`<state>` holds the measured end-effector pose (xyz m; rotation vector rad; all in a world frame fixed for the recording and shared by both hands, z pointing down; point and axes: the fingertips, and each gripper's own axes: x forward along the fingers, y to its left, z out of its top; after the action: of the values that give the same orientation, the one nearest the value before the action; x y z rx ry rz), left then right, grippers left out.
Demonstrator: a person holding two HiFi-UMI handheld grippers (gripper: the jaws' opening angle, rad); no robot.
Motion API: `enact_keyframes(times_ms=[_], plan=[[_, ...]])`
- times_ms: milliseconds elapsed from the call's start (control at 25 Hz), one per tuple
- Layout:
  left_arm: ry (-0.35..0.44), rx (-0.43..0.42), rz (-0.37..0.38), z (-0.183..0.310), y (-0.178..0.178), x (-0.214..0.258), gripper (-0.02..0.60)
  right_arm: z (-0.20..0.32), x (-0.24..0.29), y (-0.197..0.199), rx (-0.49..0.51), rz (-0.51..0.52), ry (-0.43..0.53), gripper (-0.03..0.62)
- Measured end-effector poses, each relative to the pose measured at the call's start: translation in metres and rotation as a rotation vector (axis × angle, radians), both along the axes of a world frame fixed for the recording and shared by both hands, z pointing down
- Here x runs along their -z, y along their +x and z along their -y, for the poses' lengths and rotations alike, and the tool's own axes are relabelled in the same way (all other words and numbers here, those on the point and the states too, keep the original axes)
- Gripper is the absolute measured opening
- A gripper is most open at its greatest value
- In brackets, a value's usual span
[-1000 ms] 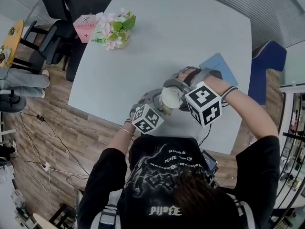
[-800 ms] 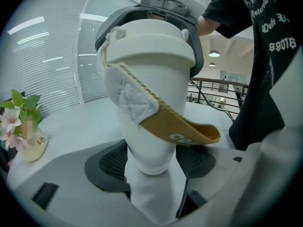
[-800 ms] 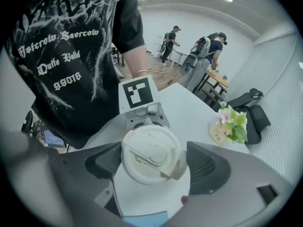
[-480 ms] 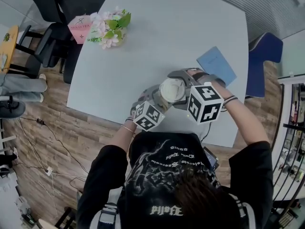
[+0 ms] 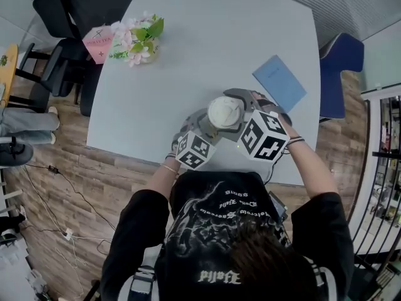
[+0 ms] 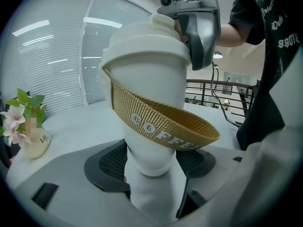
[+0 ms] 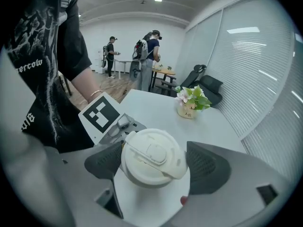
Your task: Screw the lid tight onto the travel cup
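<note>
While the left gripper (image 6: 151, 167) is clamping the travel cup (image 6: 149, 86) low between wide-set jaws, the right gripper (image 7: 156, 164) is squeezing the white lid (image 7: 151, 156) from both sides.

Black short-sleeved T-shirt (image 5: 213, 231) on me, white lettering across it. Just beyond the shirt: thin bracelet (image 5: 168, 168) on my left wrist, dark bands (image 5: 294, 141) on my right.
</note>
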<state>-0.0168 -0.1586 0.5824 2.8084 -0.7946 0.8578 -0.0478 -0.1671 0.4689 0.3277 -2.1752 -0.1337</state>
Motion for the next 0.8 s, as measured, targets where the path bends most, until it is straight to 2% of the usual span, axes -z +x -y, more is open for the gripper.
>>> enact_keyframes(times_ms=[400,520,560,800], plan=[[0.003,0.02,-0.019,-0.001,-0.001,0.003,0.342,0.005,0.006,-0.002,-0.22,0.08,0.017,0.434],[0.0,0.025,-0.026,0.0,0.0,0.003,0.342,0.01,0.011,-0.004,-0.31,0.191,-0.007,0.434],[-0.003,0.03,-0.033,0.001,0.0,0.003,0.342,0.013,0.013,-0.005,-0.339,0.236,-0.026,0.413],[-0.009,0.037,-0.045,0.002,-0.001,0.002,0.342,0.016,0.018,-0.009,-0.327,0.32,-0.105,0.422]])
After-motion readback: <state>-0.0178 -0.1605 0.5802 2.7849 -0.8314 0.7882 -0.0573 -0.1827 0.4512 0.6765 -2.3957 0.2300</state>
